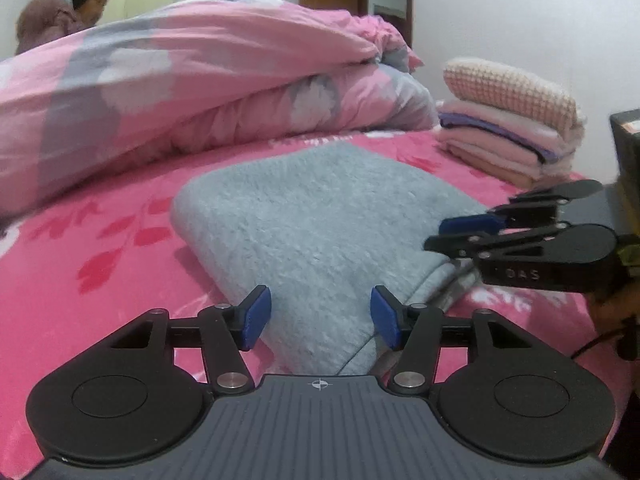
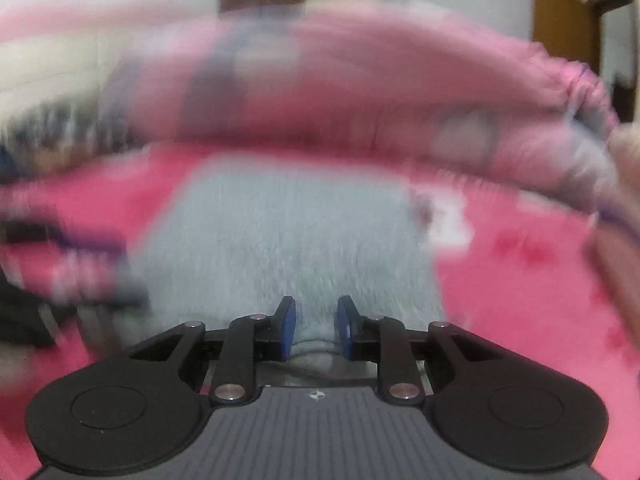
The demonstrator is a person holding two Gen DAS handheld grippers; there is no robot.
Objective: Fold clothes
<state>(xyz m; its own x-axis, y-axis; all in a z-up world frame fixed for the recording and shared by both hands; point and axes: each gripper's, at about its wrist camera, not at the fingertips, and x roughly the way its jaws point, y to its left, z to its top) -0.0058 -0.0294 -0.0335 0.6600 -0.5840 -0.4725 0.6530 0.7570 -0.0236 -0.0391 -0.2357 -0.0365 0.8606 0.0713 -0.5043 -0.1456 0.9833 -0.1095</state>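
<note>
A folded grey fleece garment (image 1: 320, 224) lies flat on a bright pink bedspread (image 1: 100, 248) printed with red leaves, directly ahead of the left gripper (image 1: 320, 318). That gripper stands about half open, its blue pads (image 1: 256, 316) set to either side of the garment's near corner, with cloth in the gap but neither pad pressing on it. The right gripper (image 1: 464, 232) reaches in from the right of the left wrist view, rolled onto its side at the garment's right edge.

In the right wrist view, heavily blurred, the right gripper (image 2: 316, 328) is only narrowly parted, and a hemmed edge of the grey garment (image 2: 280, 240) sits between its blue pads (image 2: 288, 328); the blur leaves it unclear whether the pads press on the cloth.

The garment is pale grey-blue with a nubbly, plush pile, folded into a thick rectangle with a rounded fold along its left side and a stitched hem at the near corner, layers showing beneath it.

Beyond the garment, a bundled pink floral quilt (image 1: 180, 80) fills the far side of the bed. To the right of it sits a stack of folded clothes (image 1: 508, 128) in pink, cream and purple. A person (image 1: 68, 8) bends over behind the quilt.
</note>
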